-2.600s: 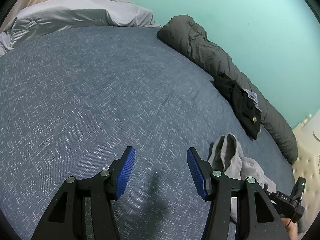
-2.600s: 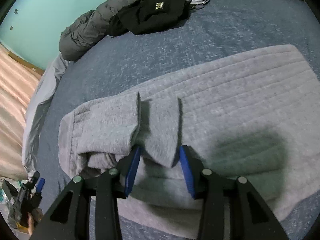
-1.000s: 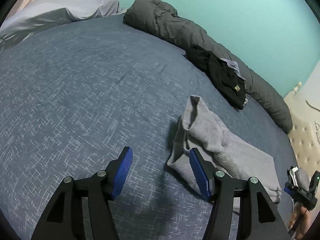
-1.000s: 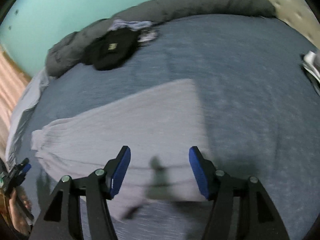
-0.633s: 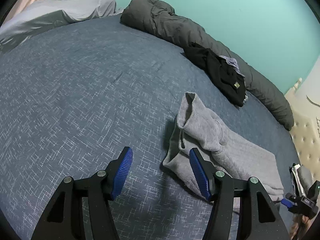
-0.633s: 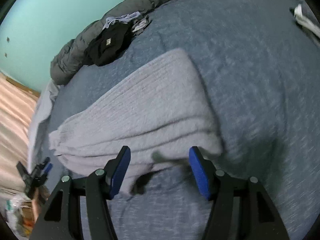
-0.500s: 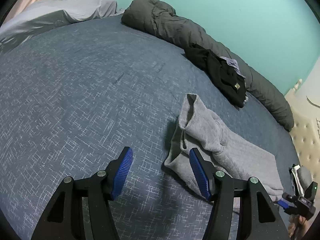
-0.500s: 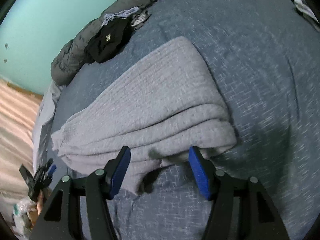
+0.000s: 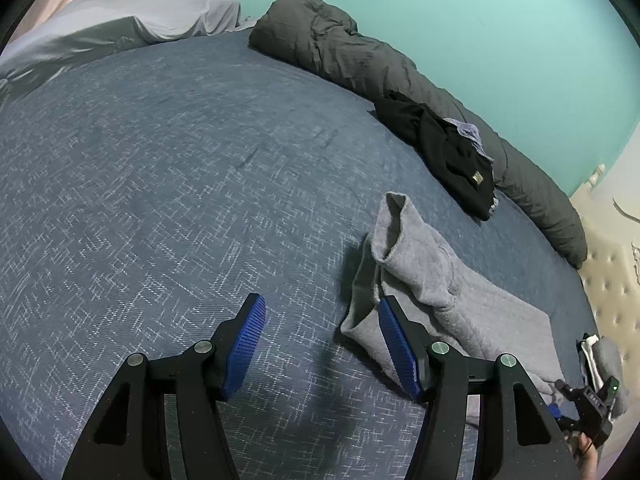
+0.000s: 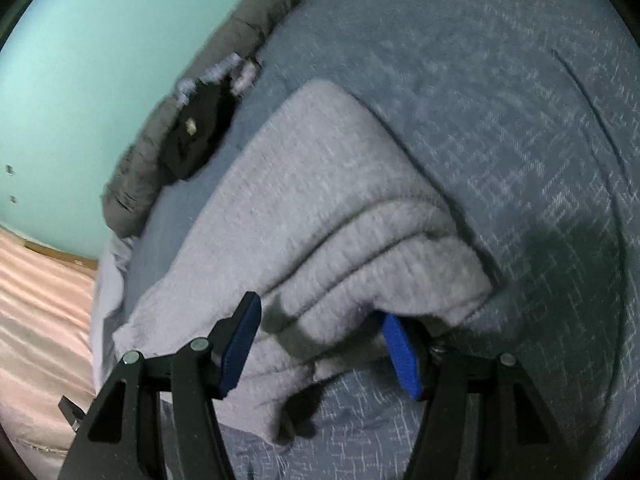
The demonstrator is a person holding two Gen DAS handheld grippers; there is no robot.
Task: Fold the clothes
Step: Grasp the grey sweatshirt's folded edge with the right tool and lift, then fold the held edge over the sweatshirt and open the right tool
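Stretching wide and bare to the left of the left tool, the blue patterned bedspread offered plenty of open room, with nothing lying on it up to the far pillows. That tool hung with its blue pads spread apart and nothing between them, its right pad just beside the near corner of the grey sweatpants. The sweatpants lay folded lengthwise on the bed, waistband end raised and gaping toward the middle of the mattress, legs running off to the right edge of the view. In the right wrist view, which was blurred, the right tool stood spread at the leg ends of the grey sweatpants; the layered cloth edge lay between the pads, the right pad tucked partly under the fabric, but the pads were not pinching it.

A teal wall closed the far side. Along its foot ran a rolled dark grey duvet, and a black garment lay heaped against it, well apart from the sweatpants. Pale grey pillows sat at the far left, and a cream tufted headboard bounded the right side.
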